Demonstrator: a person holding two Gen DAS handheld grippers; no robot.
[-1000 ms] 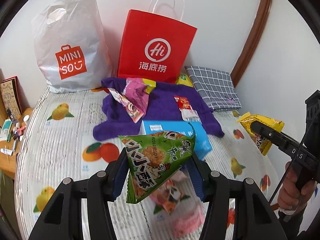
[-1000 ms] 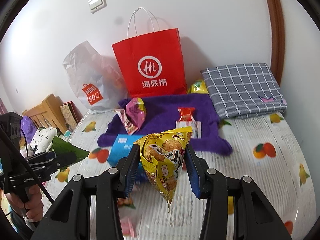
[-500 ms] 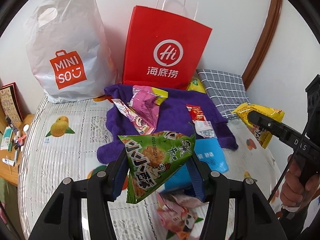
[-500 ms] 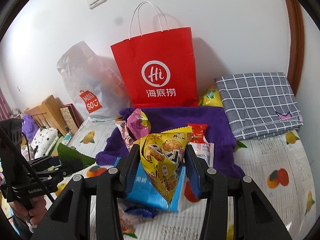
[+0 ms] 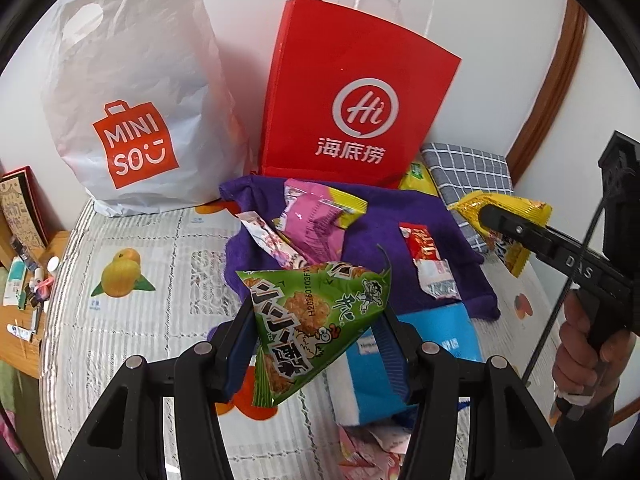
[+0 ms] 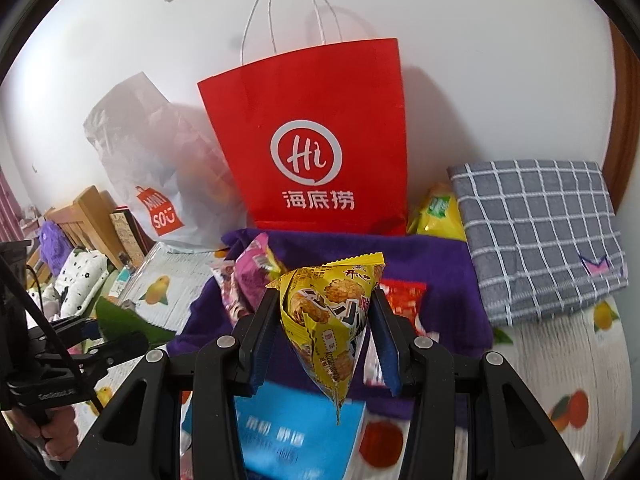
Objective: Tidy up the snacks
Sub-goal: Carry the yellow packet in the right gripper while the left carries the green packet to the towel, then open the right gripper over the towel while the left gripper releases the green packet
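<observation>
- The left tongs (image 5: 316, 328) pinch a green triangle snack pack (image 5: 316, 320) and hold it up above the bed (image 5: 132, 320).
- The right tongs (image 6: 324, 332) pinch a yellow triangle snack pack (image 6: 332, 316), also up in the air.
- More snacks lie below on a purple towel (image 5: 372, 216), by a blue box (image 5: 436, 344).
- Behind them stand a red paper bag (image 6: 320, 136) and a white plastic bag (image 5: 124, 92).
- Both packs look on their way to a bag. Next, I think, each goes over an open top and gets let go.
</observation>
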